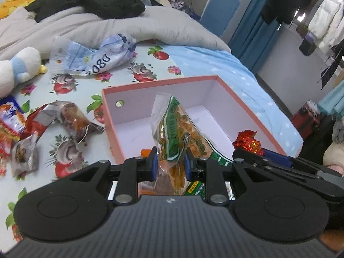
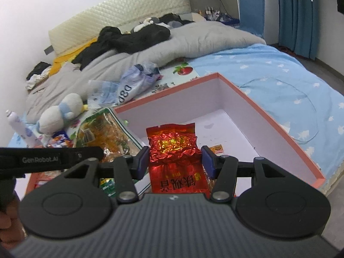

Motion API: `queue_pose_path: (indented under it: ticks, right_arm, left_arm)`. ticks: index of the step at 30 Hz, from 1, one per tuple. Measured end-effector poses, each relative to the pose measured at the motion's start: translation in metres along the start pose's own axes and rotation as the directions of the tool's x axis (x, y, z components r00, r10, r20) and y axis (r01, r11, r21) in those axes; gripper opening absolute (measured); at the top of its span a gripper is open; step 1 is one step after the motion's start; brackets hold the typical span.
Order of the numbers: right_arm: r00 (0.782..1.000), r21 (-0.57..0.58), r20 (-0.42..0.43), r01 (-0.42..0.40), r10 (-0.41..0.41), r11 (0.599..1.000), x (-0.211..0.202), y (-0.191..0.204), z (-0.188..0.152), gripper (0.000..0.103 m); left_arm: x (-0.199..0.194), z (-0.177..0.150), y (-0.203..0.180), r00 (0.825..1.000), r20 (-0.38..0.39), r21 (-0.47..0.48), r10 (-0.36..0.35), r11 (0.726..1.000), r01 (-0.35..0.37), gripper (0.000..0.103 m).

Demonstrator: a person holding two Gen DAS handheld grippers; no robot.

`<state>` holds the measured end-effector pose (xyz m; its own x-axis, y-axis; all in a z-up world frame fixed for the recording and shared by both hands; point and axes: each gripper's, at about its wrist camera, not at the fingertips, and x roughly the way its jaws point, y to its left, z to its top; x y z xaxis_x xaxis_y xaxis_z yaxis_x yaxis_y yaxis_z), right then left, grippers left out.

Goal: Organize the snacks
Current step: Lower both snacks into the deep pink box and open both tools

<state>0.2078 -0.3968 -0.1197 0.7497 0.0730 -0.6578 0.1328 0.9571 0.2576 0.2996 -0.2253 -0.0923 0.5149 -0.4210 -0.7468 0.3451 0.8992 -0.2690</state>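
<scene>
A pink box (image 1: 165,81) with a white inside lies open on the bed; it also shows in the right wrist view (image 2: 266,116). My left gripper (image 1: 169,163) is shut on a clear green-and-orange snack bag (image 1: 174,129) and holds it upright over the box's near edge. That bag shows at the left in the right wrist view (image 2: 103,133). My right gripper (image 2: 175,161) is shut on a red foil packet (image 2: 174,148) over the box's near part. The packet's crumpled top shows in the left wrist view (image 1: 247,142).
Loose snack packets (image 1: 71,118) lie on the flowered sheet left of the box, with red ones (image 1: 8,124) at the far left. A crumpled blue-white plastic bag (image 1: 96,56) and a plush toy (image 1: 19,64) lie beyond. A grey duvet (image 1: 107,25) covers the back.
</scene>
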Motion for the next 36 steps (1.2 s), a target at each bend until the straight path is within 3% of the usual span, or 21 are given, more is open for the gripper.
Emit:
queue_pose_path:
  ticks: [8, 10, 11, 12, 14, 24, 36]
  right_arm:
    - [0.999, -0.006, -0.046, 0.010, -0.010, 1.000, 0.026, -0.005, 0.002, 0.055]
    - [0.998, -0.009, -0.055, 0.016, -0.017, 1.000, 0.026, -0.004, 0.000, 0.056]
    - [0.998, -0.011, -0.059, 0.021, -0.021, 1.000, 0.026, -0.004, 0.000, 0.056]
    - [0.998, -0.010, -0.063, 0.024, -0.025, 1.000, 0.025, -0.004, -0.001, 0.062]
    - [0.998, -0.005, -0.053, 0.029, -0.029, 1.000, 0.019, -0.003, -0.003, 0.065]
    - [1.000, -0.008, 0.023, -0.004, 0.004, 1.000, -0.040, 0.017, -0.018, 0.065]
    - [0.992, -0.042, 0.107, -0.057, 0.061, 0.998, -0.120, 0.042, -0.048, 0.065]
  left_arm:
    - [0.030, 0.008, 0.003, 0.999, -0.036, 0.024, 0.030, 0.999, -0.029, 0.029]
    - [0.031, 0.008, 0.003, 0.998, -0.041, 0.025, 0.046, 0.999, -0.045, 0.033]
    - [0.029, 0.007, 0.004, 0.998, -0.041, 0.021, 0.046, 0.999, -0.045, 0.041]
    - [0.027, 0.007, 0.005, 0.998, -0.040, 0.016, 0.050, 0.999, -0.049, 0.049]
    - [0.019, 0.006, 0.007, 0.998, -0.031, 0.004, 0.054, 0.999, -0.054, 0.054]
    - [-0.054, -0.013, 0.004, 0.996, 0.055, 0.009, 0.070, 0.997, -0.071, 0.054]
    - [-0.152, -0.081, 0.005, 0.989, 0.133, -0.007, 0.066, 0.998, -0.066, 0.054]
